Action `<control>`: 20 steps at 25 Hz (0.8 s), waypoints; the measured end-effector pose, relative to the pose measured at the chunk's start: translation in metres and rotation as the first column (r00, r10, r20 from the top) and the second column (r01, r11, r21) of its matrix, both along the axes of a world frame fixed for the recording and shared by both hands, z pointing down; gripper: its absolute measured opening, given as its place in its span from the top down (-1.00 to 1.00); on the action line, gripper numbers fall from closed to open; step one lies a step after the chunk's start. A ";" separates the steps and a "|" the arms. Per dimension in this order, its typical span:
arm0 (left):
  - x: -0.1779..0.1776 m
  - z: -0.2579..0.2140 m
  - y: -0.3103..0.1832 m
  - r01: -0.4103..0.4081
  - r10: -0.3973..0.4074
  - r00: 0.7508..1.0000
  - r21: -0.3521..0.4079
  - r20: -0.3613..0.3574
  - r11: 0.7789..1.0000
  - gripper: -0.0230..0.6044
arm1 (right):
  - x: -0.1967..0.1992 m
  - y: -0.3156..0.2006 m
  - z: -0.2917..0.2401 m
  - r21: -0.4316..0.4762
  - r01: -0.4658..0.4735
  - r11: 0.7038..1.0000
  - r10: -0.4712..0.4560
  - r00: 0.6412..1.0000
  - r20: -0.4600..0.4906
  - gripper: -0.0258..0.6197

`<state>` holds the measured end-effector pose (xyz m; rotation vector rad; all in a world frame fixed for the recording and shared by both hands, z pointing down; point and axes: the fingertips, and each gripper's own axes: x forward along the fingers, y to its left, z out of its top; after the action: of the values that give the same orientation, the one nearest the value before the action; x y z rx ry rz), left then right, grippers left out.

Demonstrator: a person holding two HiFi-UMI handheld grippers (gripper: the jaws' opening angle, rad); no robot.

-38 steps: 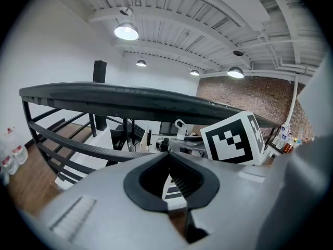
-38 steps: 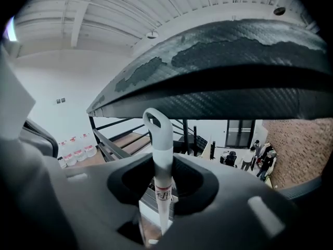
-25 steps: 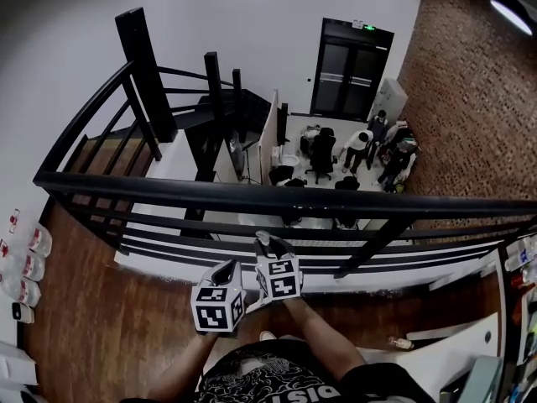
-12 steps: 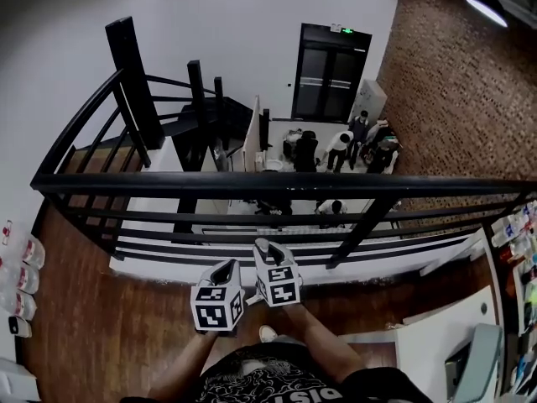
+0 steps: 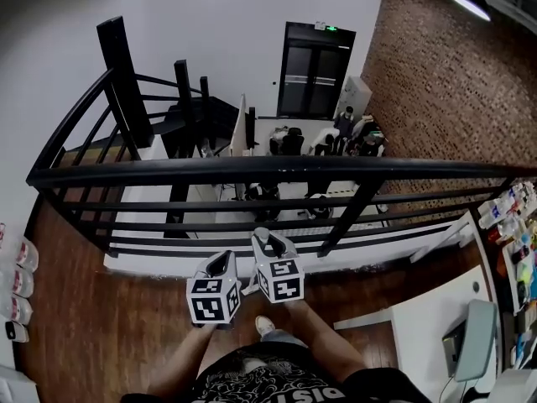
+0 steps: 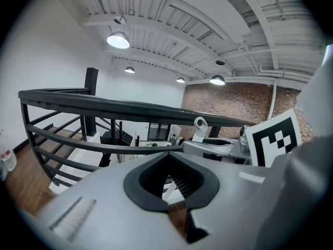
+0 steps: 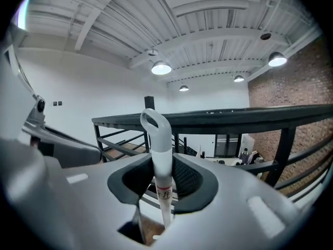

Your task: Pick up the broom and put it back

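The broom shows only as a white handle (image 7: 156, 139) with a loop at its top. It stands upright between the pads of my right gripper (image 7: 161, 184), which is shut on it. In the head view the handle's tip (image 5: 263, 240) pokes up above the right gripper (image 5: 267, 252), held in front of the person's body. The broom's head is hidden. My left gripper (image 5: 220, 264) hangs just left of the right one, with its tips together and nothing between them (image 6: 169, 178). From the left gripper view the handle's loop (image 6: 199, 125) rises to the right.
A black metal railing (image 5: 277, 170) runs across just ahead, with a drop to a lower floor where people (image 5: 340, 133) stand. Dark stairs (image 5: 185, 116) descend at the left. A wood floor (image 5: 101, 326) lies underfoot, a white desk (image 5: 428, 326) is at the right, and bottles (image 5: 17, 280) line the left edge.
The view has swung to the right: the railing and lower floor slid left and more of the white desk shows. Both grippers stay together before the body, the right still on the handle.
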<state>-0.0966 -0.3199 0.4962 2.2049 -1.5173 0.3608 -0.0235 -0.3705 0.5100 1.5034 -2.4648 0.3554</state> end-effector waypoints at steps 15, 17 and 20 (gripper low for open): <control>-0.004 -0.016 0.034 -0.006 0.008 0.998 0.042 -0.054 0.999 0.91 | 0.000 0.058 -0.090 0.116 -0.021 0.993 0.021 1.000 -0.002 0.62; -0.002 -0.014 0.038 -0.012 0.014 0.998 0.039 -0.055 0.999 0.91 | 0.000 0.062 -0.095 0.125 -0.020 0.992 0.021 1.000 -0.004 0.62; -0.001 -0.012 0.041 -0.016 0.017 0.998 0.033 -0.055 0.999 0.91 | 0.000 0.063 -0.097 0.130 -0.020 0.991 0.021 1.000 -0.009 0.62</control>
<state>-0.0980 -0.2792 0.4842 2.2349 -1.4869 0.2803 -0.0230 -0.3071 0.4127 1.5777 -2.5099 0.1931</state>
